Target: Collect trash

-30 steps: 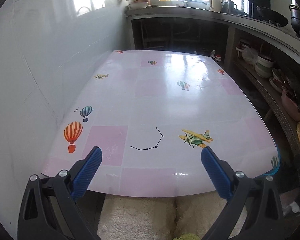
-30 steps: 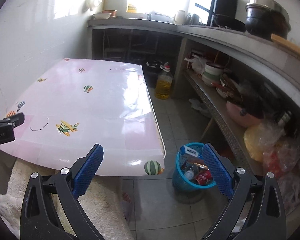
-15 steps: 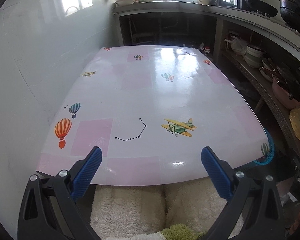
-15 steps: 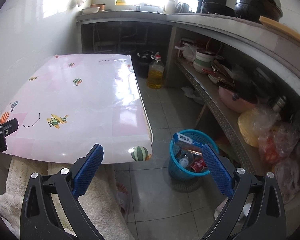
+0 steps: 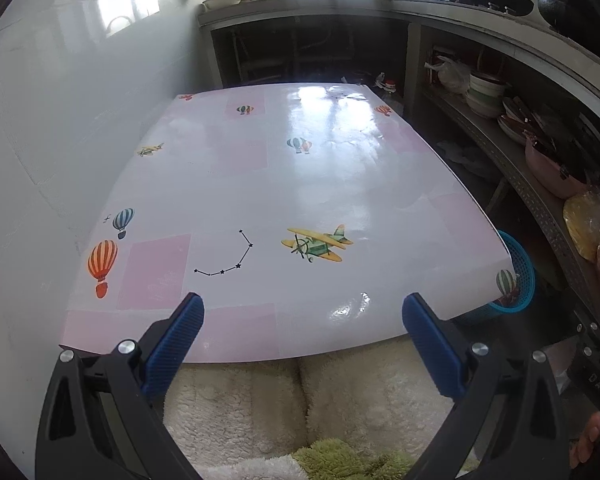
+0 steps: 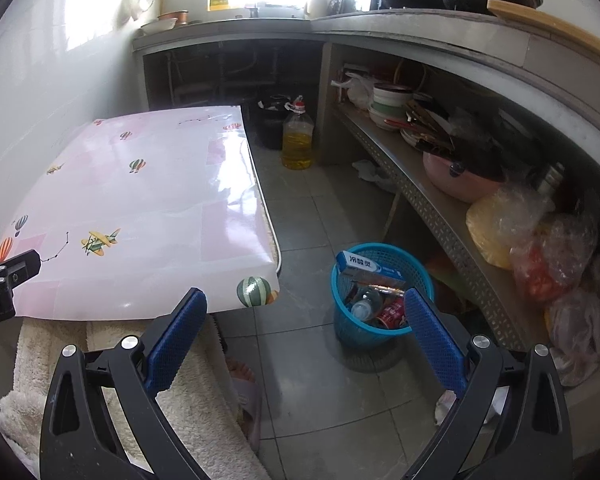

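Note:
A blue mesh waste basket (image 6: 346, 312) stands on the floor right of the table. In it lie a blue and white carton (image 6: 364, 266), a clear plastic bottle (image 6: 366, 305) and a red can (image 6: 392, 312). My right gripper (image 6: 306, 316) hangs open above the floor, just left of the basket, with nothing between its blue pads. My left gripper (image 5: 303, 318) is open over the table's near edge, holding nothing. The pink table (image 5: 284, 184) with balloon and plane prints carries no loose items. The basket's rim (image 5: 522, 268) peeks out past the table's right corner.
A white tiled wall (image 5: 40, 140) runs along the table's left side. A stone counter and a low shelf (image 6: 428, 196) crowded with bowls, a pink pot and plastic bags line the right. A yellow oil bottle (image 6: 297, 140) stands on the floor. Fluffy cream fabric (image 5: 300, 392) lies below the table edge.
Both grippers have drawn back and risen a little from the table, so more of its near edge and the floor shows. Neither has taken hold of anything.

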